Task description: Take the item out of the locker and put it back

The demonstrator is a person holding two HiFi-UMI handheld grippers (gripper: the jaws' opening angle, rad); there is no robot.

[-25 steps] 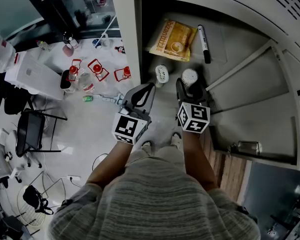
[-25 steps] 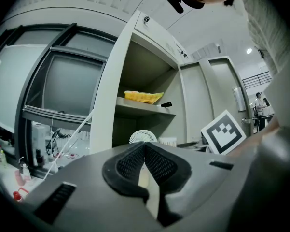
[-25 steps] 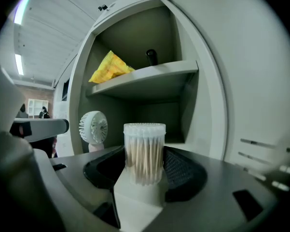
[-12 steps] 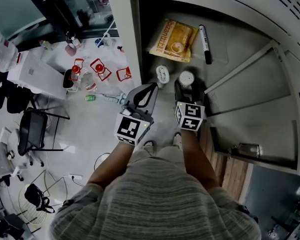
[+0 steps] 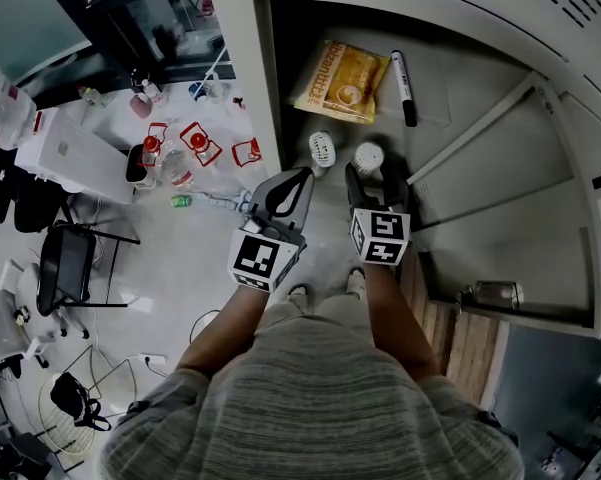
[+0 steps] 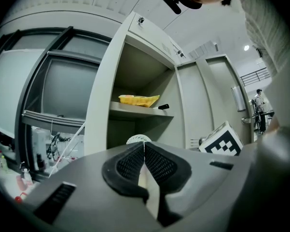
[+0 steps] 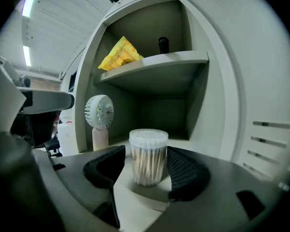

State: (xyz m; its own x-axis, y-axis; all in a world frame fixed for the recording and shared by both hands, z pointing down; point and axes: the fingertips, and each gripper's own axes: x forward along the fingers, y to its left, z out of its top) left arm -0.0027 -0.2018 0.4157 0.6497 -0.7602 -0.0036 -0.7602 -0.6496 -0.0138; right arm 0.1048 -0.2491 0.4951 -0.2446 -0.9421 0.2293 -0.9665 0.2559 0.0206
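Firstly, locker (image 5: 248, 78): pale metal, its door (image 5: 510, 238) swung open at the right. The top is cut off at the head view's edge, and the back of the lower compartment is lost in shadow.

Shelf (image 7: 154, 62): inside the locker, dividing upper compartment from lower.

Snack packet (image 5: 342, 80): yellow, lying on the locker's shelf toward its left wall. The print is too small to read.

Left gripper (image 6: 144, 146): held level outside the locker, before its left edge. Pads pressed together with nothing between them.

Right gripper (image 5: 372, 178): at the mouth of the locker's lower compartment, jaws pinching the jar from both sides.

Marker (image 5: 401, 86): black-capped, on the locker's shelf to the right of the packet. Only its end shows in the right gripper view.

Small fan (image 7: 99, 112): white, upright at the left of the locker's lower compartment. Its base is hidden behind a jaw.

Jar (image 7: 148, 156): clear, white lid, packed with cotton swabs, upright at the front of the locker's lower compartment, right of the fan. Whether its base rests on the locker floor cannot be told.
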